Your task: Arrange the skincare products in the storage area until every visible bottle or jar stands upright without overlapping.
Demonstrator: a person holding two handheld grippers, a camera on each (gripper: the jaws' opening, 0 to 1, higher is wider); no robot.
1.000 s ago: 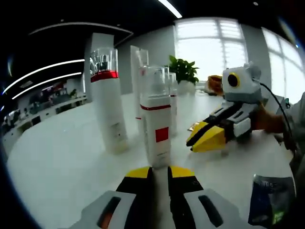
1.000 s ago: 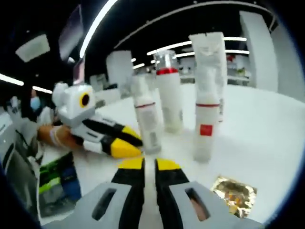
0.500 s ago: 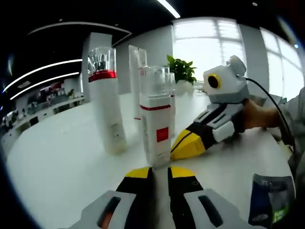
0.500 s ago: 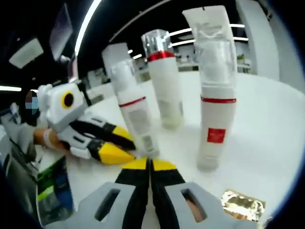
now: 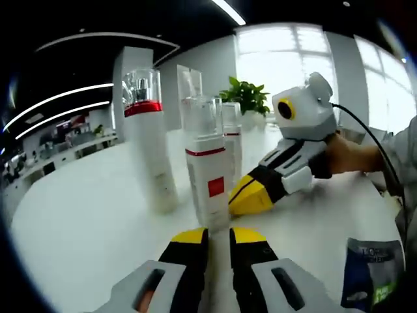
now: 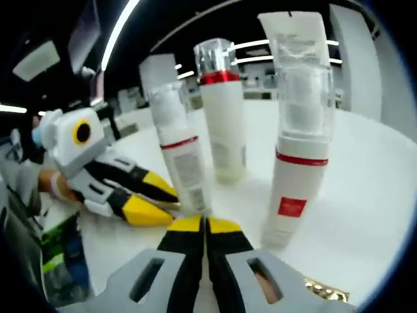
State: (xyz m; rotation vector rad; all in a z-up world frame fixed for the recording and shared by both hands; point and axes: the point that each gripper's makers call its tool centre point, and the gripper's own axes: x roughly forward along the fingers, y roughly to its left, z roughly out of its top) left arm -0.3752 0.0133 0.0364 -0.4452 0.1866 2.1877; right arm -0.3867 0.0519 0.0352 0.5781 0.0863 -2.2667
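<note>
White and glossy, the round table (image 5: 85, 215) sits in an open office with ceiling light strips, a bright window and a potted plant (image 5: 247, 96) behind it, and a dark packet (image 5: 370, 270) lies at the table's edge near the person's sleeve. Four skincare containers stand upright on it, long axes vertical with clear caps up: a red-banded bottle (image 5: 148, 147), a red-square bottle (image 5: 208, 166), a slimmer bottle (image 6: 181, 153) and a tall tube (image 6: 292, 39) behind. The left gripper (image 5: 218, 238) hovers just before the red-square bottle, jaws narrowly parted and empty, while the right gripper (image 6: 205, 225) has its jaws pressed together, empty, tips near the slimmer bottle.
</note>
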